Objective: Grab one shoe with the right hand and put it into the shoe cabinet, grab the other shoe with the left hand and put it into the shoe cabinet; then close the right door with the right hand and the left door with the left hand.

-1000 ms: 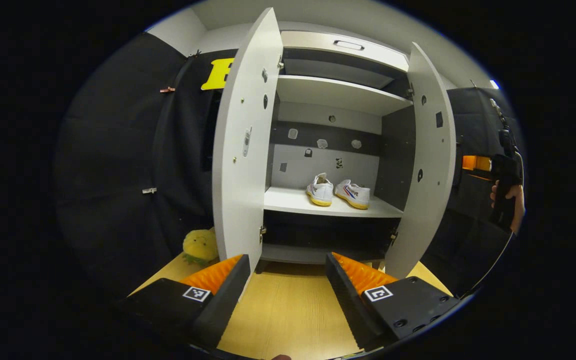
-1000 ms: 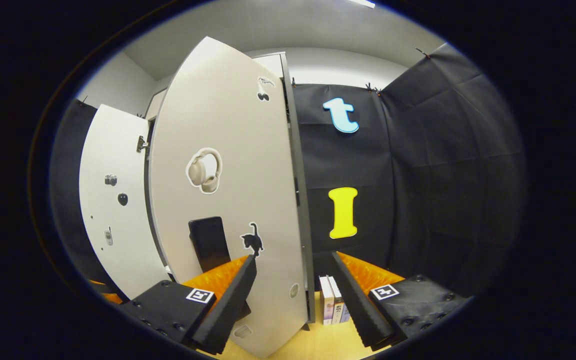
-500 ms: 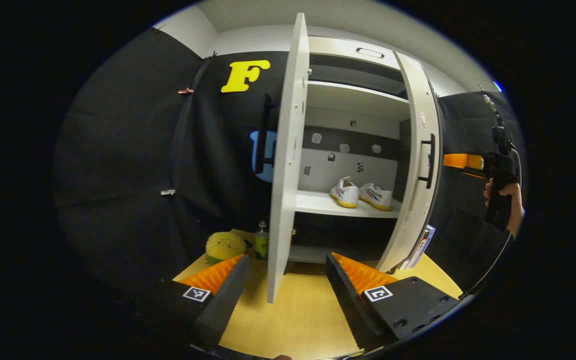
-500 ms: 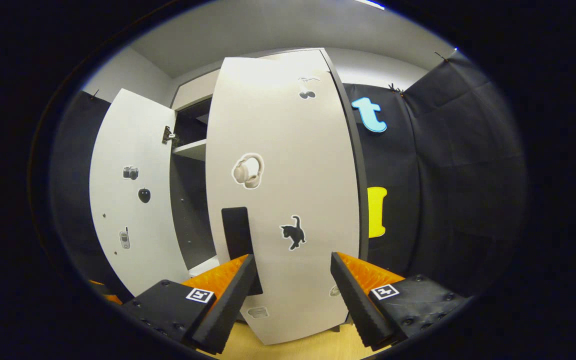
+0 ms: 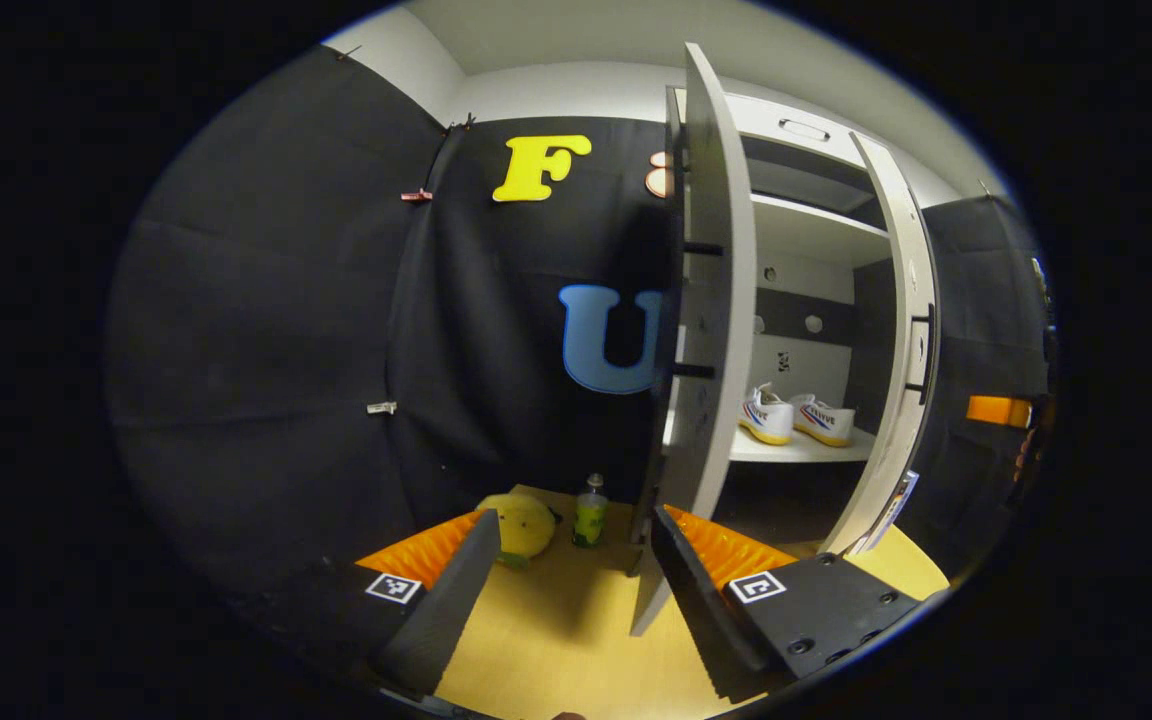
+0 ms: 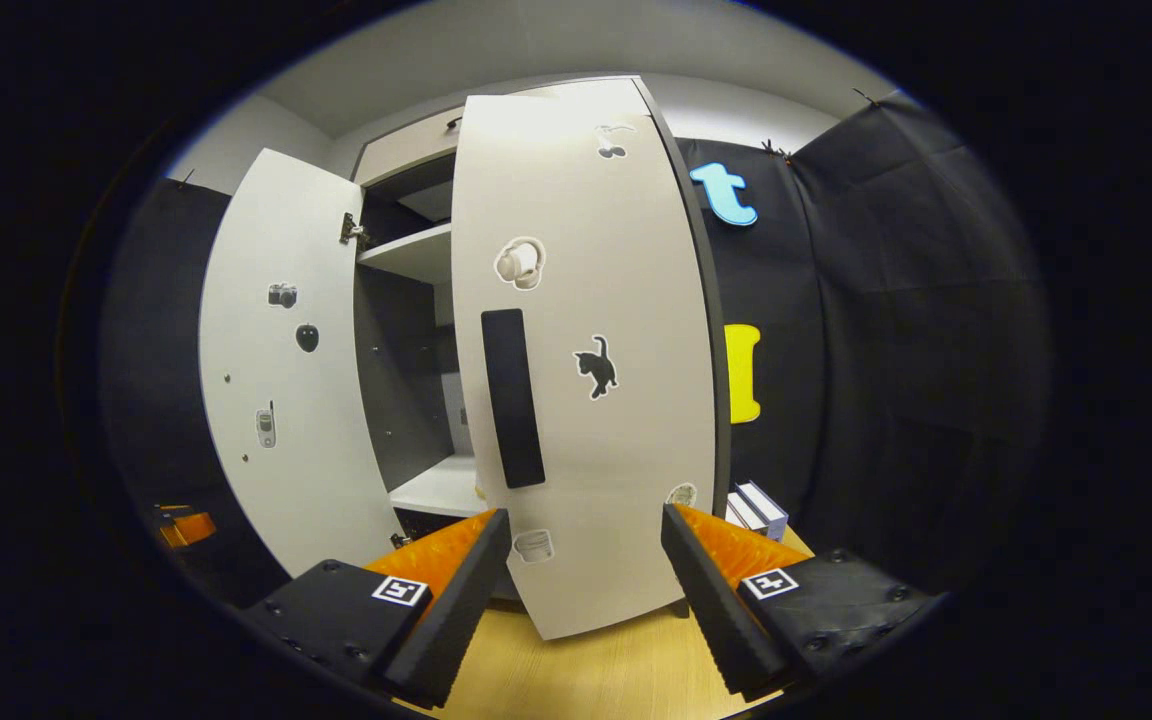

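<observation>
The cabinet (image 5: 806, 250) stands on a wooden floor (image 5: 556, 640) against the black cloth wall, with both doors swung partly out. In the left gripper view the left door (image 5: 716, 330) is seen almost edge-on, its lower edge just beside this gripper's right finger, and the right door (image 5: 901, 340) hangs ajar beyond it, its dark handle facing outward. In the right gripper view the right door (image 6: 586, 350) fills the middle, showing its outer face with a tall dark handle (image 6: 513, 397) and stickers of headphones, a cat and smaller shapes; the left door (image 6: 281, 370) stands open behind it to the left. Both shoes (image 5: 796, 418) sit side by side on the middle shelf (image 5: 796, 450), white with yellow soles. A small stack of books (image 6: 758, 508) lies on the floor right of the cabinet. Left of the cabinet sit a yellow plush toy (image 5: 521, 525) and, near it, a small bottle (image 5: 591, 512). The left gripper (image 5: 566, 560) hovers low over the floor with its jaws wide apart, gripping nothing. The right gripper (image 6: 586, 560) is likewise spread wide and empty, its fingers framing the right door's lower edge; I cannot tell whether they touch it.
</observation>
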